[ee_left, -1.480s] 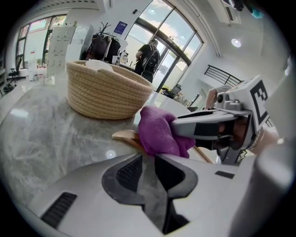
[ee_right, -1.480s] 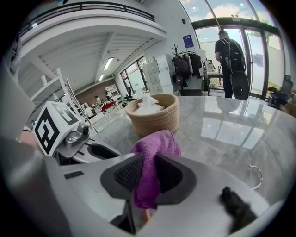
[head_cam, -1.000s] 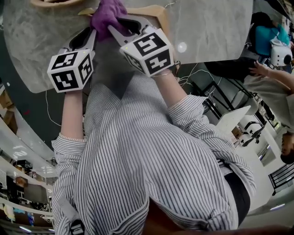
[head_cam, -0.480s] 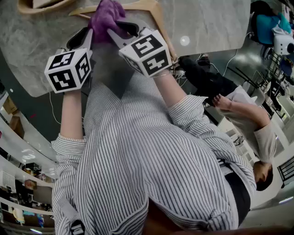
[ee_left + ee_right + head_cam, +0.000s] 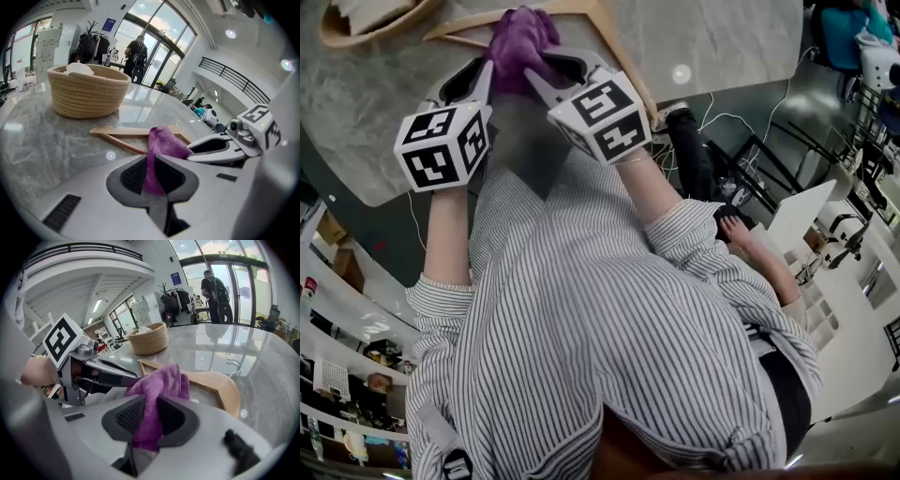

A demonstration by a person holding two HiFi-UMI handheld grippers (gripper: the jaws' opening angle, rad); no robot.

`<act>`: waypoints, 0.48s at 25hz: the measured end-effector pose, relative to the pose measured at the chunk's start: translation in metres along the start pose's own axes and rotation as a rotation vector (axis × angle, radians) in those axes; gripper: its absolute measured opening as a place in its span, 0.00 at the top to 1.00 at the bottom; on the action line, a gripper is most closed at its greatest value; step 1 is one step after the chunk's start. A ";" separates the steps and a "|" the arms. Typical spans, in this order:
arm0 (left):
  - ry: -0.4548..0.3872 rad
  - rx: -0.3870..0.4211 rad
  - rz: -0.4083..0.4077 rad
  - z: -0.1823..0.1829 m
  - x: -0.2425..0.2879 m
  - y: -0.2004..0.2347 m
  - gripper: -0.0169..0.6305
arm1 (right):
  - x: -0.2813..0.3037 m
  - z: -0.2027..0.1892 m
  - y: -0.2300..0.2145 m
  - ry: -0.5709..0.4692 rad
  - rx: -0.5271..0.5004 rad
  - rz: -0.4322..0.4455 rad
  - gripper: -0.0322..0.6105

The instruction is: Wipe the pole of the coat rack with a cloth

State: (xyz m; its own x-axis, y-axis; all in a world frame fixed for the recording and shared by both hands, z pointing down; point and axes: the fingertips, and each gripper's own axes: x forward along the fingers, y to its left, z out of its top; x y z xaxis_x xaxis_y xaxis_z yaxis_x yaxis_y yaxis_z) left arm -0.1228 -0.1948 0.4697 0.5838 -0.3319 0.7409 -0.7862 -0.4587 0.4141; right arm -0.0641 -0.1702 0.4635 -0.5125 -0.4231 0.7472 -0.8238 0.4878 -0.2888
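A purple cloth hangs bunched between both grippers just above the marble table. In the left gripper view, my left gripper is shut on one edge of the cloth, which is pinched between the dark pads. From the other side, my right gripper is shut on a thicker fold of the cloth. In the head view the left gripper and right gripper meet at the cloth, tips nearly touching. No coat rack pole is near the grippers.
A wooden hanger lies on the table just beyond the cloth. A woven basket stands further back. A coat rack with clothes and a person stand far off by the glass doors. The table edge runs under my forearms.
Both grippers stay on the cloth and have hardly moved over the table. A person at the right of the head view has moved closer.
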 end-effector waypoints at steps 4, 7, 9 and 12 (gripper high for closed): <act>0.015 0.033 -0.033 -0.002 0.003 -0.012 0.88 | -0.007 -0.009 -0.003 -0.006 0.021 -0.027 0.81; 0.026 0.060 -0.063 -0.004 0.007 -0.022 0.88 | -0.012 -0.018 -0.008 -0.008 0.034 -0.050 0.81; 0.034 0.079 -0.081 -0.006 0.009 -0.029 0.89 | -0.017 -0.023 -0.010 -0.016 0.048 -0.067 0.81; 0.044 0.103 -0.102 -0.010 0.012 -0.044 0.89 | -0.028 -0.031 -0.016 -0.027 0.066 -0.089 0.81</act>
State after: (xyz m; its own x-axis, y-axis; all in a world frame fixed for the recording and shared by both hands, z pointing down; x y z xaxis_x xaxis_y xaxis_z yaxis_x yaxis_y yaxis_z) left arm -0.0838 -0.1701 0.4658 0.6481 -0.2439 0.7214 -0.6973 -0.5708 0.4335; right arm -0.0292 -0.1420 0.4658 -0.4421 -0.4832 0.7557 -0.8801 0.3962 -0.2616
